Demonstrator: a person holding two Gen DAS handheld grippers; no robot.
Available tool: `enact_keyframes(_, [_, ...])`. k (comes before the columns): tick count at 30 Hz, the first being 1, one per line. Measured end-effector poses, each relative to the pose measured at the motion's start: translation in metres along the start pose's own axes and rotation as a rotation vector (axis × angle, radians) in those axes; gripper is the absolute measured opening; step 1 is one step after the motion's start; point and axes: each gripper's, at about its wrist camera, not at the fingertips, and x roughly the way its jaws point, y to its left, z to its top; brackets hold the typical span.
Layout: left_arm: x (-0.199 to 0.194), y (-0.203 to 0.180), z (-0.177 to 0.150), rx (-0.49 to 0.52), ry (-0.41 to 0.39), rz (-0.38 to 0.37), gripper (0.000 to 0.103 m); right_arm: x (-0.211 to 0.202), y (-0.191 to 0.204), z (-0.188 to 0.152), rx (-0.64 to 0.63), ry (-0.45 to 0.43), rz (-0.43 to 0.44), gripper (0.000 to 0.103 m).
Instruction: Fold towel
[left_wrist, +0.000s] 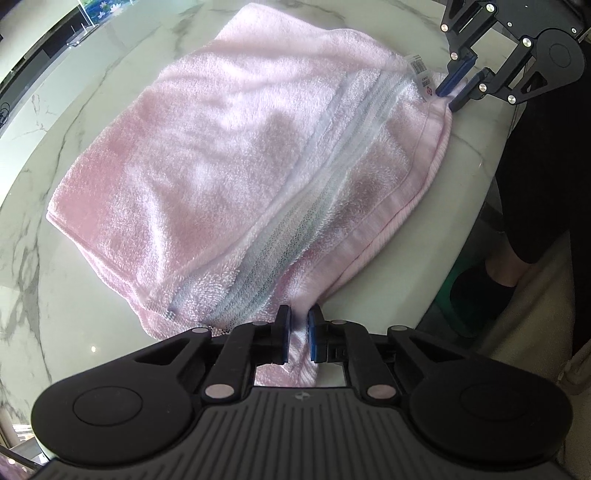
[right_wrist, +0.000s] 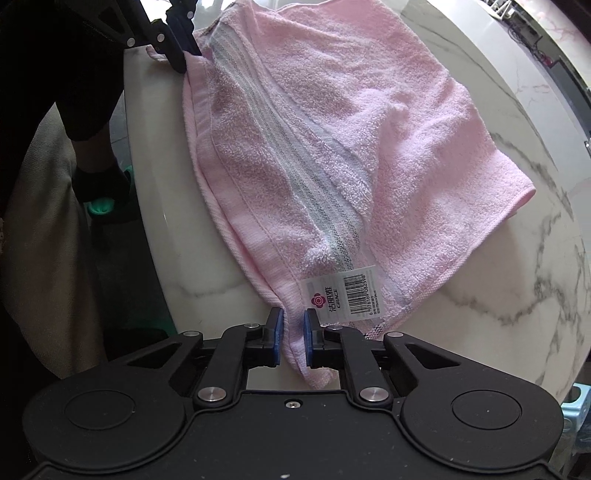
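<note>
white marble with grey veins makes up the round table (left_wrist: 66, 122), and its curved rim runs along the side nearest the person. on it lies a pink towel (left_wrist: 207, 166), already doubled over, its layers a little out of line, with a pale grey-white woven stripe (left_wrist: 332, 177) running close to the near hem. a white barcode tag (right_wrist: 343, 295) is sewn at one corner of that hem.

in the left wrist view the left gripper (left_wrist: 298, 336) sits at 6 o'clock, its blue pads (left_wrist: 284, 339) clenched on a bunched corner of the towel; pink cloth fills the narrow gap between them and hangs down past the pads. at 1 o'clock in the same view the right gripper (left_wrist: 452, 94) is pinched on the far corner of the same hem, just beside the tag.

in the right wrist view the right gripper (right_wrist: 294, 338) is at 6 o'clock, grasping the corner below the tag, a fold of pink cloth squeezed between its pads. the left gripper (right_wrist: 181, 55) shows at 11 o'clock, nipping the other corner at the table's rim.

beyond the rim, a person's dark trouser leg (left_wrist: 535, 184) and a foot in a green slipper (right_wrist: 105, 199) stand on the floor.
</note>
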Motion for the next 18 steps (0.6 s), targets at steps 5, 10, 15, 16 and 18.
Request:
enact_keyframes(5, [-0.011, -0.006, -0.007, 0.010, 0.003, 0.009, 0.009, -0.008, 0.001, -0.003, -0.107, -0.005, 0.031, 0.051])
enact_keyframes(10, [-0.006, -0.003, 0.005, 0.085, 0.002, 0.015, 0.012, -0.010, -0.001, -0.003, -0.200, 0.000, 0.045, 0.051])
enact_keyframes(15, [-0.010, -0.009, 0.001, 0.221, 0.020, 0.033, 0.029, -0.001, -0.009, 0.002, -0.198, 0.028, 0.088, 0.051])
enact_keyframes(16, [-0.011, -0.010, 0.000, 0.244, 0.024, 0.034, 0.032, 0.000, -0.010, 0.002, -0.200, 0.037, 0.097, 0.051])
enact_keyframes(18, [-0.011, -0.010, -0.003, 0.284, 0.032, 0.031, 0.034, 0.003, -0.013, 0.004, -0.188, 0.049, 0.111, 0.052])
